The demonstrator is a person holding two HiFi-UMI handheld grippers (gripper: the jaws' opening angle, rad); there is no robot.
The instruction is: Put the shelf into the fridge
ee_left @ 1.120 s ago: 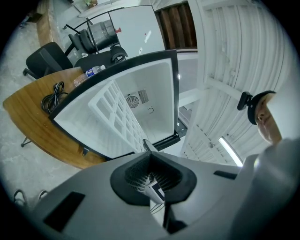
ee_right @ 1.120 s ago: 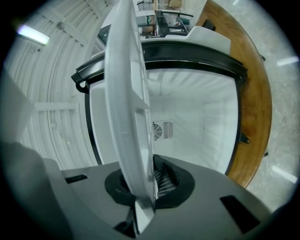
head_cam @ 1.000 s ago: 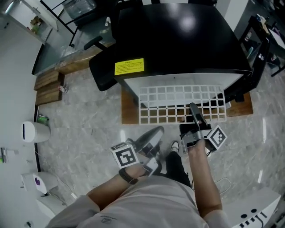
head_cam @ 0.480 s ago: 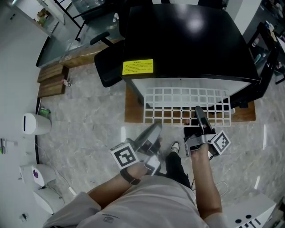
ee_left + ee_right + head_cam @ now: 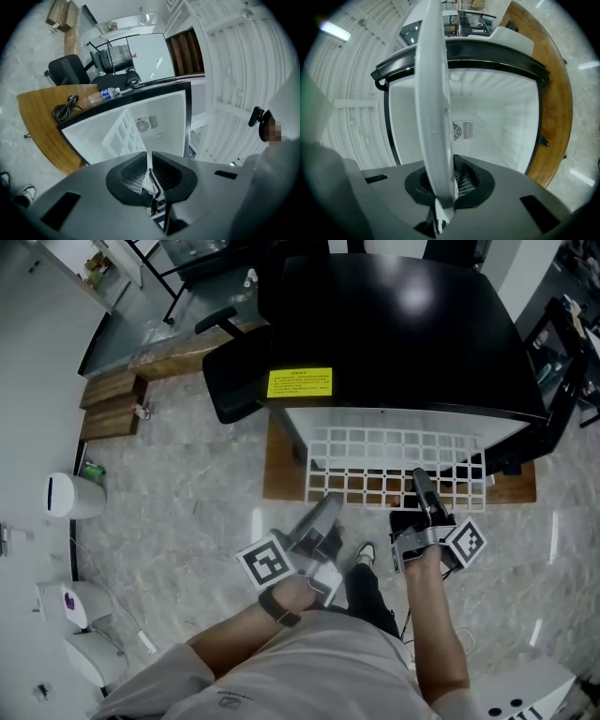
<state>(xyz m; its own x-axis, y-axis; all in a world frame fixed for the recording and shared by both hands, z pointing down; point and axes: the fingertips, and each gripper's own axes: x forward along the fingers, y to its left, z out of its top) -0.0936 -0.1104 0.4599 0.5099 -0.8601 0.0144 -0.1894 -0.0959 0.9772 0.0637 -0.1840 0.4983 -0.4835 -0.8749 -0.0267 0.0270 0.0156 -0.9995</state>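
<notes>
The black fridge (image 5: 403,324) stands open toward me, its white inside (image 5: 497,126) showing. The white grid shelf (image 5: 394,465) juts out of its opening, roughly level. My right gripper (image 5: 419,479) is shut on the shelf's front edge, right of centre; in the right gripper view the shelf (image 5: 433,117) runs edge-on between the jaws (image 5: 440,197). My left gripper (image 5: 328,507) hovers just off the shelf's front left corner. Its jaws (image 5: 151,164) are nearly together and starting to open, with nothing between them. The left gripper view shows the shelf (image 5: 123,136) inside the fridge.
The fridge sits on a wooden platform (image 5: 281,474) on a marble floor. A black office chair (image 5: 239,381) stands close at its left. Wooden steps (image 5: 112,404) and a white bin (image 5: 70,495) lie farther left. My shoes (image 5: 367,552) are just below the grippers.
The head view has shifted a little. The right gripper keeps its hold on the shelf's front edge. The left gripper stays beside the shelf's left corner, hardly moved.
</notes>
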